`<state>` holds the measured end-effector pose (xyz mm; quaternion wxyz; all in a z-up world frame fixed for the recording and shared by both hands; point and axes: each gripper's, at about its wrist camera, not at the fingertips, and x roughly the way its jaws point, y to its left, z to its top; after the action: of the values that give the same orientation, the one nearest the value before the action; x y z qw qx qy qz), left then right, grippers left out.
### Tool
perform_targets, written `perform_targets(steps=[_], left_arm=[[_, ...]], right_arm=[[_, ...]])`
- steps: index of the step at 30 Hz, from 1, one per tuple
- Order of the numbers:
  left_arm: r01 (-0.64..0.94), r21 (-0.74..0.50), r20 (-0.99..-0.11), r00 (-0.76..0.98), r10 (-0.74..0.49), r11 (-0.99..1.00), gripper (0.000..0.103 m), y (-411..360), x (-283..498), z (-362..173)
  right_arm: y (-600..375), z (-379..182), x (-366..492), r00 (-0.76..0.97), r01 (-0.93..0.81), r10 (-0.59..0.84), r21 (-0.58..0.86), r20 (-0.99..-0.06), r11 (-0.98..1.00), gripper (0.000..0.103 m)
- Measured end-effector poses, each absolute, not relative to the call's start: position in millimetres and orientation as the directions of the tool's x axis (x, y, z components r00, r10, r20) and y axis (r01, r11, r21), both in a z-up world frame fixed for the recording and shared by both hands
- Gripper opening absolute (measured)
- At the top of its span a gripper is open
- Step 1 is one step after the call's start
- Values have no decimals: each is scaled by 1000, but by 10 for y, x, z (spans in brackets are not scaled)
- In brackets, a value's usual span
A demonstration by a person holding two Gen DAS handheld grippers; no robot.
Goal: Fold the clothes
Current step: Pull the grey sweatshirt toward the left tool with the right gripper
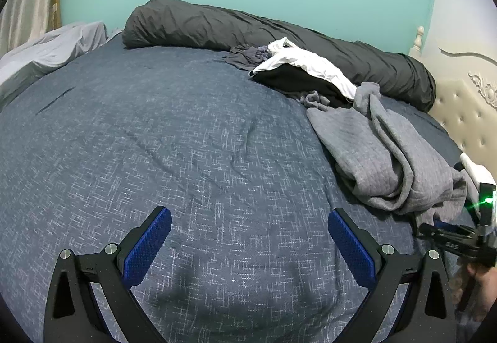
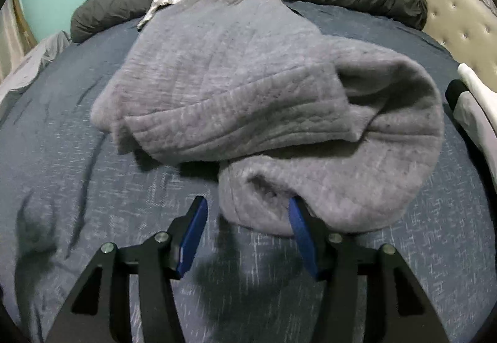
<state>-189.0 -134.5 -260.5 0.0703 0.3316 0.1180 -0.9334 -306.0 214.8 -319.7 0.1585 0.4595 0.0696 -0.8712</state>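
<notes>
A grey quilted garment (image 2: 248, 88) lay crumpled across the middle of the right wrist view, one flap folded over itself and a thick rolled edge curling round at the right and lower centre. In the left wrist view the same piece (image 1: 388, 156) sat bunched at the right of the frame. Beyond it, upper right of centre, a heap held a black piece (image 1: 298, 79), a white one (image 1: 310, 61) and a dark grey one (image 1: 245, 55), all rumpled and touching.
</notes>
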Motion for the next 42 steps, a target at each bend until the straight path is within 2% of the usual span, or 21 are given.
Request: perform_targets(steps=[1,4,7,12,23,30,42], left_arm=[[209,-173,-636,-770,-53,-962,103,-1347,-1891,-2607],[210,-178,-640,-766,-49,-961,103,-1358,-1896,-2618],[211,-181,-646,-762,-45,-961,103,-1357,-1902,-2629],[194,-171,-645,-763,-39,-966,103,-1328,-1900,-2614],[157,-164,-638,-770,-17,-974,103,-1140,-1607,-2372],[106,-140,-617,-787,3,-985,103,-943,-1240,-1894],[20,-138,-543,-838,59,-990,103,-727,-618,-934]], right_arm=[[2144,-3216,-3088,-526,338,-209,23,-825,-941,53],[2139,-3253,-3156,-522,330,-191,10,-831,-944,22],[2153,-3210,-3163,-535,330,-179,-9,-825,-944,6],[2193,-2898,-3048,-565,379,-244,15,-788,-925,5],[2242,-1660,-2531,-625,487,-425,98,-655,-868,4],[2269,-943,-2295,-632,552,-516,132,-578,-823,4],[2306,498,-1579,-693,623,-594,77,-409,-779,4]])
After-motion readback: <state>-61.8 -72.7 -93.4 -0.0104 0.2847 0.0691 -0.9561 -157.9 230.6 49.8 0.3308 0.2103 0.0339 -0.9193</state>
